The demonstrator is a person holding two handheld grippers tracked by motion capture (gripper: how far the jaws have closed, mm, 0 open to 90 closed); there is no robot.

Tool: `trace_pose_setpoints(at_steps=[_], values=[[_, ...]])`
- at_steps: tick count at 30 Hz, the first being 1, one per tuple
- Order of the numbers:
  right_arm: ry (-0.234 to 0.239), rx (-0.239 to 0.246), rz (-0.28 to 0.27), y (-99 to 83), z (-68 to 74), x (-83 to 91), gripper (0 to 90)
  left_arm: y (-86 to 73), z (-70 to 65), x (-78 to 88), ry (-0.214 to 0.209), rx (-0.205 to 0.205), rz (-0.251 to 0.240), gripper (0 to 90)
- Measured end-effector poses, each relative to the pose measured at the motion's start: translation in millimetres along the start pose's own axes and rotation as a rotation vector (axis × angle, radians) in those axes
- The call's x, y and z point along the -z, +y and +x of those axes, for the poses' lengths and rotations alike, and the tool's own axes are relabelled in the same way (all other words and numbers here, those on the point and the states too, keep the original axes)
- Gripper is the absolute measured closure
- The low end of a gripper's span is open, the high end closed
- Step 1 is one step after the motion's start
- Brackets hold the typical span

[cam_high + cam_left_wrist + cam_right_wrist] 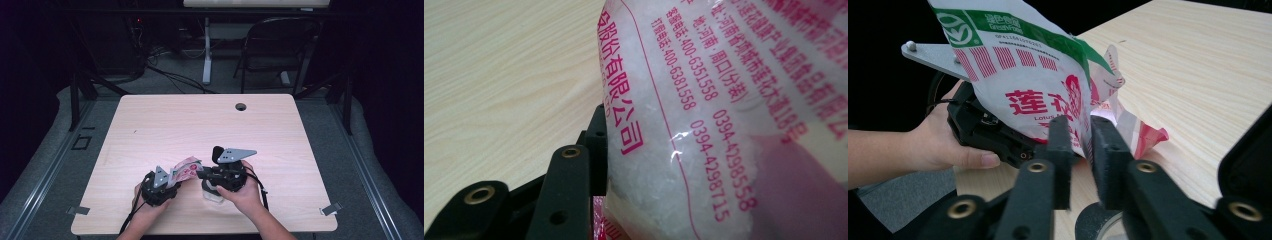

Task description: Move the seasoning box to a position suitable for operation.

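With the left gripper (172, 187) clamping the crinkly pink-and-white plastic bag of white granules (186, 169) and the right gripper (1080, 150) slack around its edge, the bag could tear or slip

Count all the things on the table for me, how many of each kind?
Bags: 1, the red, white and green bag with white grains inside
Tape rolls: 1, the roll of tape under the right gripper
Grippers: 2, with the left gripper too
Total: 4
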State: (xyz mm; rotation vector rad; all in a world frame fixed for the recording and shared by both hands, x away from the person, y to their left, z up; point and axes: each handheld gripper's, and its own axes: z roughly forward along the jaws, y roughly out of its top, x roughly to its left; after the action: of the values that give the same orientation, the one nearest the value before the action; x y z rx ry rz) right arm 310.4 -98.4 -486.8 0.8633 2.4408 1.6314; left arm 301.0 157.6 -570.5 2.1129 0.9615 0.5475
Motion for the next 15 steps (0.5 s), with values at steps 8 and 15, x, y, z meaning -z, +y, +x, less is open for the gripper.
trace_pose_setpoints(at_steps=[8,15], values=[[-0.013,0.000,-0.015,-0.3,-1.7,11.2,69.7,4.4,-0.2,-0.3,-0.001,-0.018,-0.004,59.8],[-0.052,0.049,-0.041,0.8,-3.5,21.5,62.3,8.0,-1.1,-1.4,-0.002,-0.021,-0.017,59.8]])
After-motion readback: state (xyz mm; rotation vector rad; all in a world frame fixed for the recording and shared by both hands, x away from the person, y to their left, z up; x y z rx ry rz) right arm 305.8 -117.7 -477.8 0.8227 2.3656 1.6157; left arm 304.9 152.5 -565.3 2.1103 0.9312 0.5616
